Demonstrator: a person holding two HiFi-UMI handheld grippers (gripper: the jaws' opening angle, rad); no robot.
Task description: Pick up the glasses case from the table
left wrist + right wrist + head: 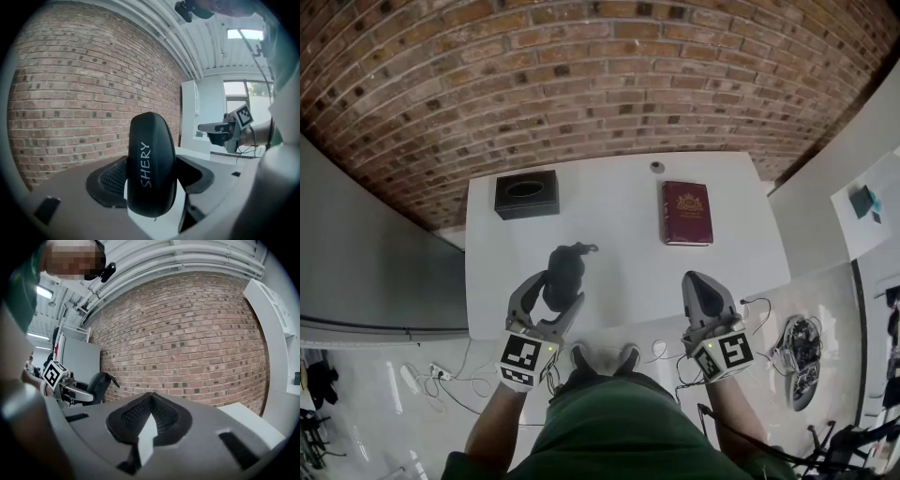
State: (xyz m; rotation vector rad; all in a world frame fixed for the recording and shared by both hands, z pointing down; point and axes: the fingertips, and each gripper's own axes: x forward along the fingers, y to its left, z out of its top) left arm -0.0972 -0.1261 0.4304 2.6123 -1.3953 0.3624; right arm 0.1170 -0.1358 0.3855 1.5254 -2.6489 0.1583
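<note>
The black glasses case [565, 270], with a short strap at its far end, is held above the white table [619, 272] near its front edge. My left gripper [553, 292] is shut on it. In the left gripper view the case [151, 164] stands upright between the jaws and shows the white word SHERY. My right gripper [697, 285] hovers at the table's front right, shut with nothing in it; its pads [149, 416] meet. From the right gripper view, the left gripper with the case [99, 383] shows at the left.
A black tissue box [526, 194] sits at the table's back left, a dark red book [686, 213] at the back right, and a small round object [656, 167] by the far edge. A brick wall stands behind. Cables [455, 384] lie on the floor.
</note>
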